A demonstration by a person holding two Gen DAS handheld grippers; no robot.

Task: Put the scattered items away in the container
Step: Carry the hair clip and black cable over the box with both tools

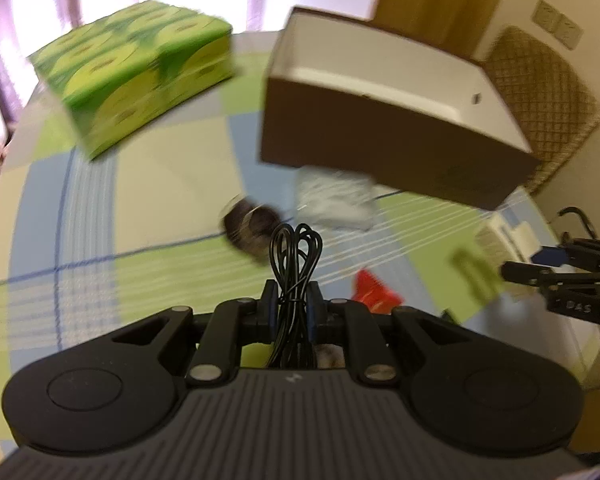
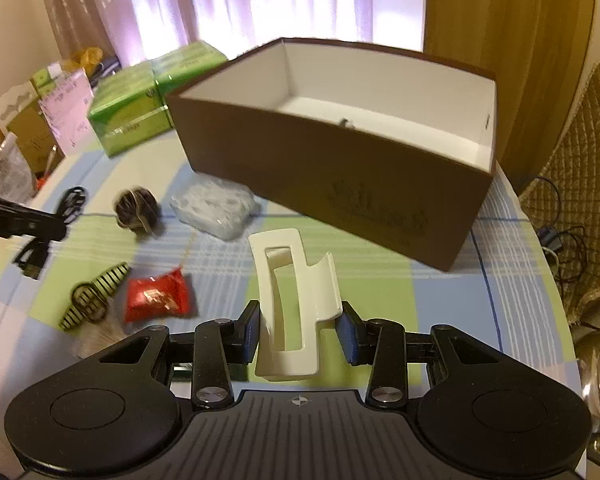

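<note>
The brown box (image 2: 324, 172) with a white inside stands open on the checked cloth; it also shows in the left wrist view (image 1: 380, 140). My left gripper (image 1: 293, 304) is shut on a coiled black cable (image 1: 296, 256), held above the table in front of the box. My right gripper (image 2: 300, 330) is shut on a cream plastic clip (image 2: 296, 304), close before the box's near wall. On the cloth lie a dark round bundle (image 2: 137, 210), a clear plastic packet (image 2: 214, 210), a red wrapper (image 2: 158, 298) and a striped hair clip (image 2: 94, 298).
A green tissue box (image 1: 140, 72) stands at the back left of the table; it shows in the right wrist view (image 2: 140, 108). Papers and cartons (image 2: 40, 128) crowd the left edge. A quilted chair (image 2: 580, 200) with cables stands at the right.
</note>
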